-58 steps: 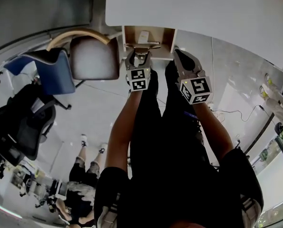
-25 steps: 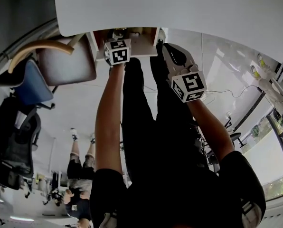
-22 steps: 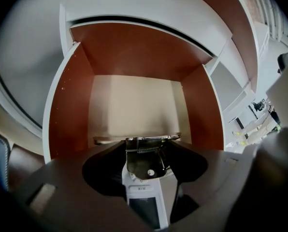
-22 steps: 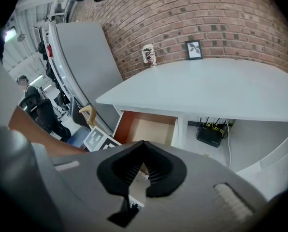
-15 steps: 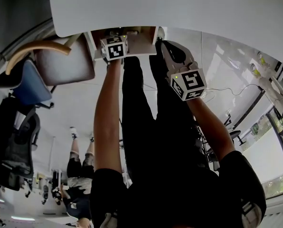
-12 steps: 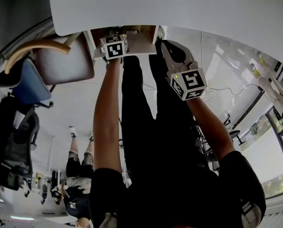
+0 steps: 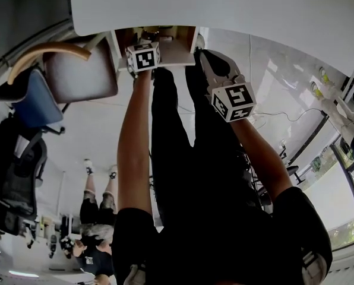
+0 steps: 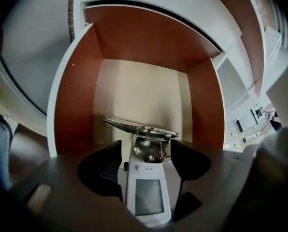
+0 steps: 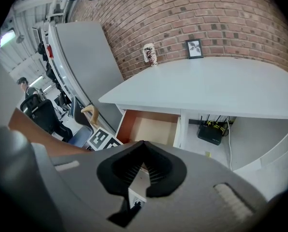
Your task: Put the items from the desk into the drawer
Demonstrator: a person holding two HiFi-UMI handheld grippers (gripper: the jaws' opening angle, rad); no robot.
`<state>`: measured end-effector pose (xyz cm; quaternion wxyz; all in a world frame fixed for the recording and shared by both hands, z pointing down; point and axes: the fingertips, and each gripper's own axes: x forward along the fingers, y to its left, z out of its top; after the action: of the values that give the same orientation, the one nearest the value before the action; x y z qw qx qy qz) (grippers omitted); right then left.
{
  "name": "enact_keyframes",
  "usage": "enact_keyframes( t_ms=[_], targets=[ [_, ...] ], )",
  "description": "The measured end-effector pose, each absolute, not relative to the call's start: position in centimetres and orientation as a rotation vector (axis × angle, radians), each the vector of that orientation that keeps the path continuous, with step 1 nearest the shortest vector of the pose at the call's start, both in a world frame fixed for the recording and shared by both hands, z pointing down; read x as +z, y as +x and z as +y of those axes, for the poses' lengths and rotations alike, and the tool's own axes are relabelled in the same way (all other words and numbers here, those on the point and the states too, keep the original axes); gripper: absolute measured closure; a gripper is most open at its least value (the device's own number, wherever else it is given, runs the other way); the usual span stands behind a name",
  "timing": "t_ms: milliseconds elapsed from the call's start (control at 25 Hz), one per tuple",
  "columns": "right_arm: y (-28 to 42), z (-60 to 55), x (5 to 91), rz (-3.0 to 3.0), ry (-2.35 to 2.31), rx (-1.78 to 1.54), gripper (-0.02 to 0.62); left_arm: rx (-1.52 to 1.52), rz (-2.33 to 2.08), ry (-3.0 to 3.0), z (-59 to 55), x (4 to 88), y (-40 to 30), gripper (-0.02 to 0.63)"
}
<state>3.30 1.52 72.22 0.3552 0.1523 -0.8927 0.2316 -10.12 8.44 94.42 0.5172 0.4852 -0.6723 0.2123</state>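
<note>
The open drawer (image 7: pixel 178 51) hangs under the white desk (image 7: pixel 236 10); in the left gripper view its red-brown walls and beige floor (image 8: pixel 139 93) fill the frame. My left gripper (image 7: pixel 142 45) reaches down into it. A white device with a grey screen and a metal clip (image 8: pixel 148 197) lies between the left gripper's (image 8: pixel 146 151) jaws. The jaws have just been opening, and slim gaps show beside the device. My right gripper (image 7: pixel 205 55) hovers in front of the drawer. In its own view the right gripper (image 9: pixel 143 151) looks shut on a thin white item (image 9: pixel 136 190).
A chair with a curved wooden armrest (image 7: pixel 43 55) and blue seat stands left of the drawer, a black office chair (image 7: pixel 13 171) nearer. Other people stand behind (image 7: pixel 88 236). A cup (image 9: pixel 149 53) and a picture frame (image 9: pixel 194 48) sit at the desk's back; a black box (image 9: pixel 210 133) lies underneath.
My left gripper has gone from the drawer's front edge down into the drawer, carrying the white device. The right gripper has stayed where it was.
</note>
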Motion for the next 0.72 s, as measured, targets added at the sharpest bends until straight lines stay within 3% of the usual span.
enact_keyframes(
  t_ms=[280, 440, 600, 720],
  targets=[
    [3.3, 2.3, 69.5, -2.327, 0.389, 0.584, 0.592, 0.453, -1.644, 1.09, 11.8, 92.3, -10.2, 0.295],
    [3.2, 2.2, 67.0, -2.348, 0.395, 0.574, 0.592, 0.339, -1.709, 1.139, 11.3, 87.4, -10.2, 0.35],
    [3.3, 2.2, 64.2, -2.375, 0.398, 0.55, 0.592, 0.233, -1.746, 1.191, 11.8, 82.1, -9.3, 0.446],
    [3.3, 2.0, 61.8, -2.398, 0.391, 0.523, 0.592, 0.154, -1.796, 1.253, 11.4, 77.1, -9.0, 0.562]
  ],
)
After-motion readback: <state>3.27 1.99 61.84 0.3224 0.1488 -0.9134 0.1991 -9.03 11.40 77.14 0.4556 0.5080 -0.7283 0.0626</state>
